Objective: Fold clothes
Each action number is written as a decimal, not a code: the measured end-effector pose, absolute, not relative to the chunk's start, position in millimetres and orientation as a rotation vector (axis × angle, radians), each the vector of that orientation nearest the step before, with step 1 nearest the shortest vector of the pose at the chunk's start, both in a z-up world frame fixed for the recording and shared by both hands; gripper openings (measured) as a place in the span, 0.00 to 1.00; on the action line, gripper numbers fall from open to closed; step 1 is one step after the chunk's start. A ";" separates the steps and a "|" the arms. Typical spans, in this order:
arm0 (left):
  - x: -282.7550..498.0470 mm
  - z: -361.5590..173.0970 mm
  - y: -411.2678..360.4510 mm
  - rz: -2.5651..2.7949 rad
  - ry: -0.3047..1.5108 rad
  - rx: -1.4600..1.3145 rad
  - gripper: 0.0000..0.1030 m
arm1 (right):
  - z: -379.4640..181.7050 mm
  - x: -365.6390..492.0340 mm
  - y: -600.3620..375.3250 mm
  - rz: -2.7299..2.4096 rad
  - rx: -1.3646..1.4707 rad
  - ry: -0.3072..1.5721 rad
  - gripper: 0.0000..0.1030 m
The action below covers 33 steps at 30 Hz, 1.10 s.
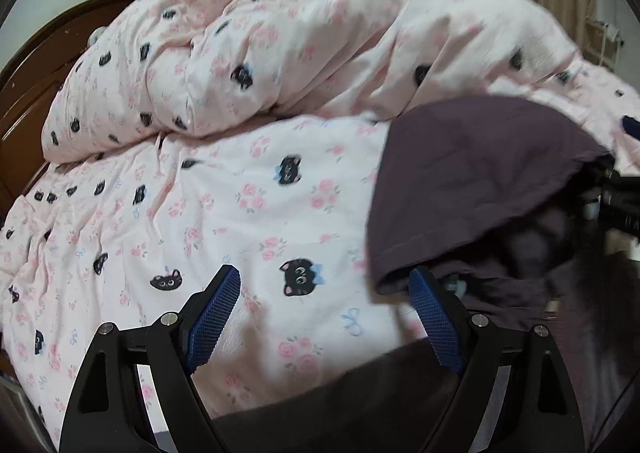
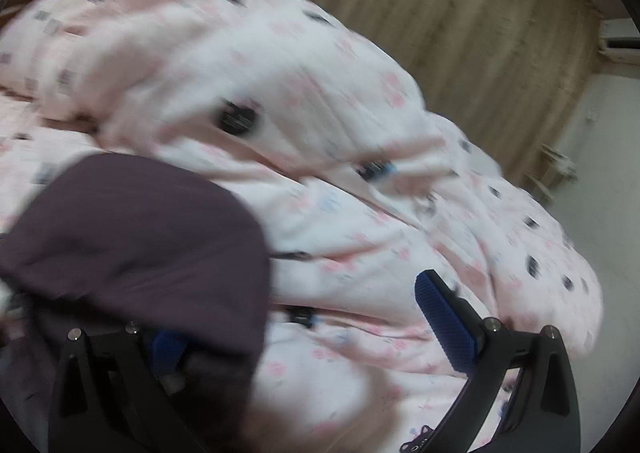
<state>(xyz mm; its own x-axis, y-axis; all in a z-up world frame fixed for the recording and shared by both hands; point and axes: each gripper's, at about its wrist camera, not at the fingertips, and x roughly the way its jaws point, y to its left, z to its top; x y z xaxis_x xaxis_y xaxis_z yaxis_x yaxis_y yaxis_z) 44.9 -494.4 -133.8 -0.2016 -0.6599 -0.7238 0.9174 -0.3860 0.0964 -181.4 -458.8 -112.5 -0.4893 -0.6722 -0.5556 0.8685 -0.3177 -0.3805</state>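
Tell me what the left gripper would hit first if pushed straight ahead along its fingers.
Probably the pink cat-and-rose printed bedsheet: the open left gripper points down at bare sheet. The dark purple garment lies just right of that line, beside the right fingertip.
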 end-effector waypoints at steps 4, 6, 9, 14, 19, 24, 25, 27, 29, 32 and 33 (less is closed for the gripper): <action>44.3 -132.5 -499.0 -1.769 0.373 0.842 0.81 | -97.9 -157.4 -443.9 -1.926 0.221 0.832 1.00; 47.1 -138.3 -505.3 -1.753 0.397 0.865 0.81 | -102.3 -152.6 -450.1 -1.957 0.211 0.888 1.00; 57.1 -139.3 -507.4 -1.740 0.447 0.865 0.81 | -113.0 -164.9 -458.2 -1.905 0.296 0.922 1.00; 75.9 -114.0 -503.2 -1.785 0.478 0.684 0.81 | -107.4 -151.8 -444.1 -1.741 0.306 0.843 1.00; 60.7 -131.2 -519.2 -1.761 0.401 0.701 0.82 | -78.1 -144.9 -436.7 -1.779 0.222 0.686 1.00; 32.1 -192.5 -538.8 -1.672 0.388 0.982 0.82 | -116.0 -135.8 -488.3 -1.868 0.251 0.948 1.00; 29.0 -200.8 -541.2 -1.663 0.392 1.019 0.82 | -125.0 -139.5 -493.2 -1.873 0.280 0.977 1.00; 30.7 -201.2 -542.4 -1.668 0.406 1.014 0.82 | -142.9 -147.1 -503.2 -1.879 0.339 1.036 1.00; 35.6 -193.9 -542.1 -1.672 0.419 0.986 0.82 | -144.4 -150.7 -502.8 -1.889 0.364 1.028 1.00; 46.7 -174.9 -538.5 -1.679 0.439 0.916 0.82 | -124.0 -150.9 -488.1 -1.905 0.355 0.926 1.00; 51.1 -167.2 -536.6 -1.681 0.444 0.886 0.82 | -116.6 -149.6 -480.2 -1.909 0.337 0.892 1.00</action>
